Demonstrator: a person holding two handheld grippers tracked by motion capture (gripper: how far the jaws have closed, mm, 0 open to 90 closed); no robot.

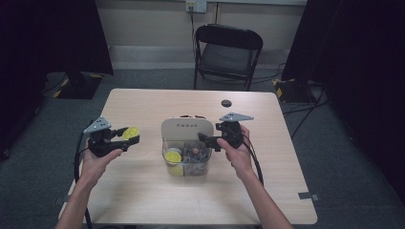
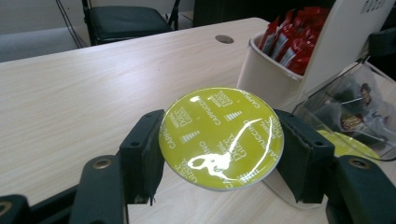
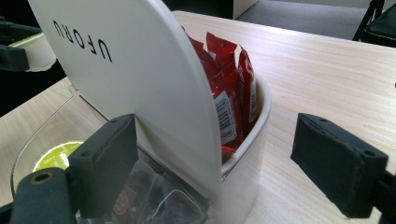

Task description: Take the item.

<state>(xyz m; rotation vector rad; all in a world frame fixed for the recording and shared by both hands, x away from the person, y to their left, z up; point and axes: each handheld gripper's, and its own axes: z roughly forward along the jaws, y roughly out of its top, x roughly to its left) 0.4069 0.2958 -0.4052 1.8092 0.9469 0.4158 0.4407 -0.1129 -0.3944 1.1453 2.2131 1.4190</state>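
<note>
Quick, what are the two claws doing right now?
Left claw: closed on the yellow capsule.
Right claw: open, holding nothing, jaws either side of the white organizer.

Organizer (image 1: 186, 129) sits mid-bench (image 1: 143, 191). Its clear front compartments (image 1: 187, 162) hold capsules (image 1: 173, 156); sachets (image 3: 231, 88) stand in the rear tub behind the upright lid panel. Left tool (image 1: 125, 138) is left of the organizer, above the bench, with a capsule (image 2: 221, 137) between its pads. Right tool (image 1: 208, 141) is at the organizer's right side. Chair (image 1: 228, 52) stands behind the bench.
</note>
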